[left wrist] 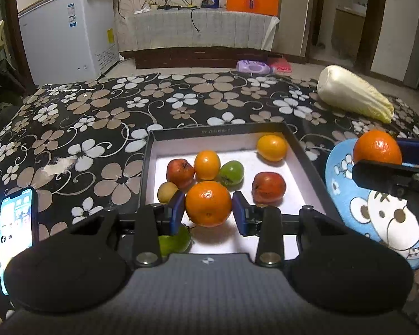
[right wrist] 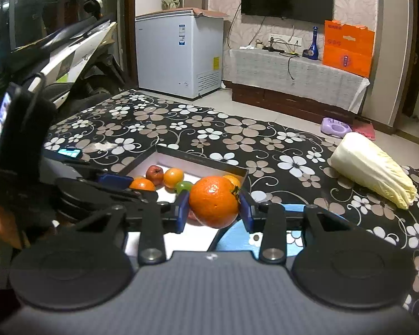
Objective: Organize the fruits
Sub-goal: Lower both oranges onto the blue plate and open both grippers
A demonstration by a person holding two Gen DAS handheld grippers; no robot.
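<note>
A black-rimmed box [left wrist: 198, 132] with a white floor holds several fruits: two red ones [left wrist: 180, 173], oranges [left wrist: 206, 164], green ones [left wrist: 231, 172] and a small yellow one [left wrist: 166, 192]. My left gripper [left wrist: 208, 209] is shut on a large orange [left wrist: 208, 203] above the box's near part. My right gripper [right wrist: 213, 203] is shut on another large orange [right wrist: 213, 201], held above a blue cartoon plate [right wrist: 234, 237]. That orange [left wrist: 377, 146] and the plate [left wrist: 346, 195] also show in the left wrist view, right of the box.
A napa cabbage [left wrist: 354, 95] lies at the table's far right. A phone [left wrist: 16, 234] is mounted at my left. The flowered tablecloth [left wrist: 97, 117] has a torn spot. A freezer [left wrist: 69, 33] and a TV cabinet stand behind.
</note>
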